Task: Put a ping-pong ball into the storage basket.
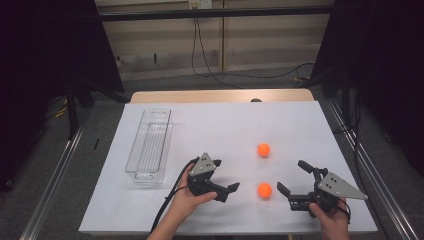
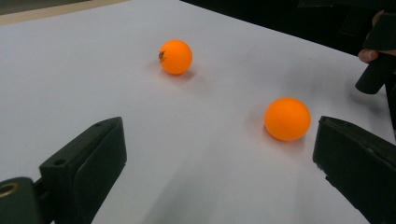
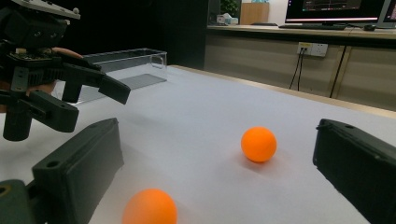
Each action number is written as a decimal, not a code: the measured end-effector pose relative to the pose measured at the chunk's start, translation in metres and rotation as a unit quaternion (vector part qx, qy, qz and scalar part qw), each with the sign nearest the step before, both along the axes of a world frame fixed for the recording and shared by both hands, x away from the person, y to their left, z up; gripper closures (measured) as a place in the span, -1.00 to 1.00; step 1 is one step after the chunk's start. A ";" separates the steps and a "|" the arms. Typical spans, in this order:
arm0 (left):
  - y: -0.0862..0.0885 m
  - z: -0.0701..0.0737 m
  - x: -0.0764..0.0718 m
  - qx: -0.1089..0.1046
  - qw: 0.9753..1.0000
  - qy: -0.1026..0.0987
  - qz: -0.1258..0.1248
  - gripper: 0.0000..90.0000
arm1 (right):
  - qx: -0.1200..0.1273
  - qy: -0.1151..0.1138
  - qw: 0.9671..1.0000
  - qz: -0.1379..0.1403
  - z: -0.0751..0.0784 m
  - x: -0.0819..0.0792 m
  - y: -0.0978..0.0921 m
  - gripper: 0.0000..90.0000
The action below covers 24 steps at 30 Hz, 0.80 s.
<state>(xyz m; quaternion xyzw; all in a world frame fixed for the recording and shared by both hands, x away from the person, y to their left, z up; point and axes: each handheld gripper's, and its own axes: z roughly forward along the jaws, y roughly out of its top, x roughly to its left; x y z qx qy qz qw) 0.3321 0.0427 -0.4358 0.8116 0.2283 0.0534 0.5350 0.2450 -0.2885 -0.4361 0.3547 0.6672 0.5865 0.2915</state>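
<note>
Orange table-tennis balls, 2 of them, lie apart on the white tabletop: nearer ball (image 1: 264, 190) between the left gripper (image 1: 231, 192) and right gripper (image 1: 294, 183), both with fingers spread, empty; farther ball (image 1: 263, 149) mid-tabletop.

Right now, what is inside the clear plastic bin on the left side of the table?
The clear plastic bin looks empty: through its walls only its ribbed bottom shows. Both orange balls, the nearer one and the farther one, lie outside on the white table.
</note>
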 end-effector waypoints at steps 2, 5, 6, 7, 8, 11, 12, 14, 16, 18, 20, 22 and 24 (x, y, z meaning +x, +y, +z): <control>-0.001 0.000 0.000 0.002 1.000 0.001 -0.002 -0.94 | -0.003 0.000 1.000 0.000 0.000 0.001 0.000 -0.97; -0.004 -0.001 -0.001 0.003 1.000 0.002 -0.006 -0.94 | 0.000 0.000 1.000 -0.002 0.000 0.001 0.000 -0.97; -0.005 -0.001 -0.001 0.002 1.000 0.004 -0.006 -0.94 | 0.000 0.000 1.000 -0.002 0.000 0.001 0.000 -0.97; -0.006 -0.001 -0.001 0.003 1.000 0.002 -0.008 -0.94 | 0.001 0.001 1.000 -0.003 0.000 0.000 -0.001 -0.97; -0.007 -0.001 -0.001 0.004 1.000 0.002 -0.010 -0.94 | 0.001 0.001 1.000 -0.003 0.000 0.000 -0.001 -0.97; -0.009 0.001 -0.002 0.005 1.000 0.000 -0.014 -0.94 | -0.001 0.000 1.000 -0.005 0.000 0.000 -0.003 -0.97; -0.010 0.001 -0.002 0.005 1.000 0.001 -0.015 -0.94 | 0.000 0.000 1.000 -0.005 0.000 0.000 -0.003 -0.97; -0.013 0.002 -0.003 0.003 1.000 0.001 -0.019 -0.94 | 0.000 0.000 1.000 -0.006 0.000 0.000 -0.003 -0.97; -0.015 0.001 -0.003 0.007 1.000 0.001 -0.023 -0.94 | 0.000 0.000 1.000 -0.006 0.000 0.000 -0.003 -0.97; -0.017 0.001 -0.003 0.010 1.000 0.002 -0.026 -0.94 | 0.000 0.001 1.000 -0.006 0.000 0.000 -0.002 -0.97; -0.019 0.000 -0.003 0.011 1.000 0.003 -0.029 -0.94 | 0.000 0.001 1.000 -0.005 0.000 0.000 -0.002 -0.97; -0.021 0.000 -0.003 0.013 0.999 0.002 -0.031 -0.94 | 0.000 0.001 1.000 -0.005 0.000 0.000 -0.003 -0.97; -0.023 -0.001 -0.003 0.014 0.999 0.006 -0.032 -0.94 | 0.000 0.002 1.000 -0.005 -0.001 0.000 -0.003 -0.97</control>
